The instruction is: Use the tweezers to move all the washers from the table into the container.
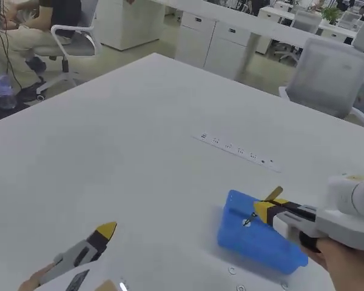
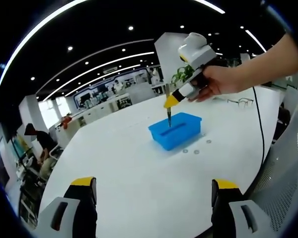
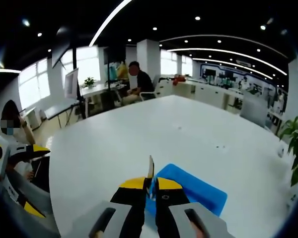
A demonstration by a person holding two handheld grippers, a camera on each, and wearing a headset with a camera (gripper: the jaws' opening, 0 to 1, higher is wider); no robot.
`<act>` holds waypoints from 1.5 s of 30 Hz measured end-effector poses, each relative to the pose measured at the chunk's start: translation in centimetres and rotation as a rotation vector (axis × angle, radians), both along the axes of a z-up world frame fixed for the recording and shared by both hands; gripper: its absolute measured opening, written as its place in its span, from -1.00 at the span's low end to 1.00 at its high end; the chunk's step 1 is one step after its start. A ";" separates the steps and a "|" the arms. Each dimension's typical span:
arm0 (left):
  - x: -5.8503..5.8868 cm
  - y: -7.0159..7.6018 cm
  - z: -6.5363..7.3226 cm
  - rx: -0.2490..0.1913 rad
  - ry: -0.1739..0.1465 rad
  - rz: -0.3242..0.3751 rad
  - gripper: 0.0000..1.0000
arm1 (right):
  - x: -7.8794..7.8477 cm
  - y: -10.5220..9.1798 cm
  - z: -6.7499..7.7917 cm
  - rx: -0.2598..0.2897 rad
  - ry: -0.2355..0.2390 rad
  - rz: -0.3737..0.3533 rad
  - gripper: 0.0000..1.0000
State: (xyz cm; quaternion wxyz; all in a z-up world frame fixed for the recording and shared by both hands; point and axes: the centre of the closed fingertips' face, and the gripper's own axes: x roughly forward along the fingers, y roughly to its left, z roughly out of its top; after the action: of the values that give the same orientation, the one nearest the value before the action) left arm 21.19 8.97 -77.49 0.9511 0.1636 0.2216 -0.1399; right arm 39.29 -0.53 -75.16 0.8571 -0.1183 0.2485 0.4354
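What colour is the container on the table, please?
The container is blue, clearest in the left gripper view.

Right tongs (image 3: pixel 150 184): jaws pressed together, clamped on the tweezers (image 3: pixel 150 168), which stick out between the yellow tips. Seen from the left gripper view, these tongs tilt tip-down. Right hand (image 2: pixel 216 82) wraps the grip behind them, and the right forearm (image 2: pixel 268 59) stretches back and away. Left tongs (image 2: pixel 154 183): jaws wide apart, nothing between them, held low, well to the left of the right tongs and aimed towards them.

White table (image 1: pixel 139 151): blue container (image 1: pixel 261 242), seemingly washers (image 2: pixel 185 150).
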 end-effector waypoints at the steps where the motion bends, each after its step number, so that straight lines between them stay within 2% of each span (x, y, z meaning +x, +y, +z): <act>1: 0.0 0.0 0.0 0.002 0.001 -0.001 0.98 | 0.2 0.0 -0.3 -0.005 0.004 0.001 -0.96; 6: 0.0 0.0 -0.4 0.021 0.014 -0.002 0.98 | 1.2 0.1 -1.9 -0.024 0.024 -0.010 -0.95; 10: 0.0 0.0 -0.5 0.036 0.021 0.004 0.98 | 1.5 0.3 -2.9 -0.015 0.042 -0.029 -0.95; 19: 0.0 0.0 -0.4 0.037 0.020 0.006 0.98 | 2.2 0.4 -4.5 -0.008 0.073 -0.071 -0.95; 23: 0.0 -0.1 -0.6 0.032 0.035 0.004 0.98 | 2.5 0.3 -4.8 0.000 0.081 -0.087 -0.95; 33: 0.0 0.0 -0.6 0.030 0.037 0.004 0.98 | 2.2 0.4 -6.0 0.014 0.115 -0.121 -0.94; 36: 0.0 0.0 -0.8 0.032 0.043 0.004 0.98 | 2.1 0.3 -6.4 0.002 0.116 -0.127 -0.94; 38: 0.0 0.2 -1.1 0.044 0.059 0.014 0.98 | 1.9 0.2 -6.8 -0.010 0.131 -0.131 -0.94; 40: 0.0 0.2 -1.2 0.045 0.067 0.019 0.98 | 1.9 0.2 -6.6 -0.003 0.121 -0.134 -0.93; 45: 0.0 0.3 -1.1 0.030 0.062 0.025 0.98 | 1.8 0.3 -6.7 -0.015 0.115 -0.122 -0.93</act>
State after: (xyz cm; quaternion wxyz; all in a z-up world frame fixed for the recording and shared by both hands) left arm 21.19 9.26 -78.59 0.9428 0.1705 0.2553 -0.1297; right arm 41.09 -0.25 -81.83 0.8654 -0.0840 0.3075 0.3866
